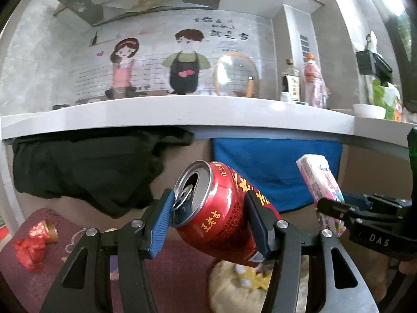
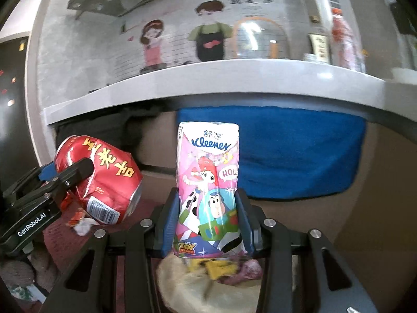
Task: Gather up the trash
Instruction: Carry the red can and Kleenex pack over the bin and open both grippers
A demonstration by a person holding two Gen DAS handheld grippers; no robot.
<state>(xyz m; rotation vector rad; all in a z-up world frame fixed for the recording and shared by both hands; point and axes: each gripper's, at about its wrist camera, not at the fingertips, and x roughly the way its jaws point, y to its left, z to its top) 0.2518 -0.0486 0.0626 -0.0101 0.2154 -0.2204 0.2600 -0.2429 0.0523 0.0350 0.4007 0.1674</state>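
Observation:
My left gripper (image 1: 211, 208) is shut on a dented red drink can (image 1: 221, 216), its opened top tilted up and to the left; the blue pads press both sides. The same can (image 2: 104, 180) shows at the left of the right wrist view, held in the air. My right gripper (image 2: 208, 208) is shut on a pink Kleenex tissue pack (image 2: 208, 182) with cartoon print, standing upright between the pads. That pack (image 1: 320, 185) also appears at the right of the left wrist view. Both items hang above a pale bag with scraps (image 2: 208, 281) below.
A grey counter edge (image 1: 182, 114) runs across ahead, with bottles (image 1: 290, 83) and a white bowl (image 1: 368, 110) on top. A black cloth (image 1: 86, 167) and a blue towel (image 1: 273, 167) hang under it. Red wrapper scraps (image 1: 34, 242) lie on a dark red mat at lower left.

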